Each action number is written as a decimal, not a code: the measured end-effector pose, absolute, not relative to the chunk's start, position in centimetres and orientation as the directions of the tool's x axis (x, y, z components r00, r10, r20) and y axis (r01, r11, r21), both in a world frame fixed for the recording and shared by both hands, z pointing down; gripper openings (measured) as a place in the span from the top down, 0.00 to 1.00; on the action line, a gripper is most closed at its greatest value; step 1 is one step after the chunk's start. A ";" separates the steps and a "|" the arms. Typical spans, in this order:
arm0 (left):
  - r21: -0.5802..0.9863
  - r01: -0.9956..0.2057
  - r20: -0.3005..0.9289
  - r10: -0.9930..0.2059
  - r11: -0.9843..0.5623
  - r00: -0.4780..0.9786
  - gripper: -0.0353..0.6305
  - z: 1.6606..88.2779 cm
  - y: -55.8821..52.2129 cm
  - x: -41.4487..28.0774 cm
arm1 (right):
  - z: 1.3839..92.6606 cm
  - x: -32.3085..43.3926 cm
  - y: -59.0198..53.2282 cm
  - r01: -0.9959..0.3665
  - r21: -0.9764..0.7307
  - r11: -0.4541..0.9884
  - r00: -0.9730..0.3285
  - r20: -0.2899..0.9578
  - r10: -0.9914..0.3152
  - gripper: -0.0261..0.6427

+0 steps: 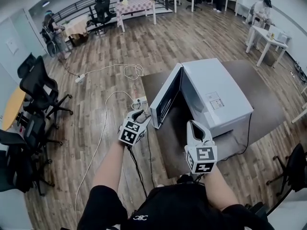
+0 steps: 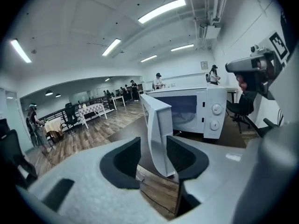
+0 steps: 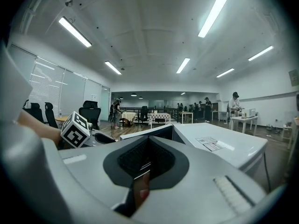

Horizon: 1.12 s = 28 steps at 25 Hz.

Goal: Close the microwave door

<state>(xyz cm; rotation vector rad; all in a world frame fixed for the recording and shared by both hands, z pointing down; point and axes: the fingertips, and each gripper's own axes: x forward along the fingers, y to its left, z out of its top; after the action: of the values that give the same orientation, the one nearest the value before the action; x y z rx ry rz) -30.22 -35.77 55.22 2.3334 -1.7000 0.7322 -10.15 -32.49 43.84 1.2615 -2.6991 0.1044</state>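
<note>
Microwave, a white boxy metal oven, is sitting on the dark brown tabletop right in front of the person. Its white window-fronted door is standing wide open, swinging out from a hinge at the far corner, with the free edge pointing back toward the person.

Left hand-held gripper is hovering at that free edge. In the left gripper view its jaws are spread and the door's edge is standing upright between the dark pads. There is clear space on the left pad's side. Contact on the right pad cannot be confirmed.

Right hand-held gripper is waiting low beside the oven's near end, jaws pressed together with nothing in them.

Handling judgement:
- The door is looking like a stiff, light panel that should be swinging freely on its hinge.
- The smooth painted skin is probably giving the pads little grip, and the window is likely the weakest part.
- The free edge, farthest from the hinge, is offering the most leverage, so pinching it or pressing the outer face just inside it is looking sensible.
- The latch will probably be needing a firmer final push.
- The oven looks heavy enough to stay put, though a hard shove might be sliding it across the tabletop.
</note>
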 end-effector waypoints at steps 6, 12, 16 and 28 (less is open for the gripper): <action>-0.085 -0.929 0.469 -0.837 -0.360 0.282 0.67 55.1 -37.4 -30.2 | 44.3 -9.9 -32.9 -0.770 0.017 0.638 -0.624 0.185 -0.759 0.95; -0.073 -0.907 0.479 -0.813 -0.414 0.332 0.64 55.1 -38.1 -29.4 | 44.5 -9.6 -33.0 -0.782 0.023 0.623 -0.608 0.194 -0.770 0.95; -0.021 -0.894 0.473 -0.793 -0.447 0.385 0.58 55.4 -38.3 -28.2 | 44.9 -9.2 -33.3 -0.789 0.025 0.614 -0.598 0.198 -0.777 0.95; 0.170 -0.791 0.460 -0.663 -0.588 0.591 0.63 56.0 -38.5 -22.3 | 45.1 -7.7 -33.7 -0.813 0.038 0.581 -0.563 0.203 -0.801 0.95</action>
<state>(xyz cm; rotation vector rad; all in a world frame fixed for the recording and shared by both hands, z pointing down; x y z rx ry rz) -22.26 -38.49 56.04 2.4654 -1.1751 0.4993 -7.70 -33.74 45.09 1.3500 -2.6132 0.0884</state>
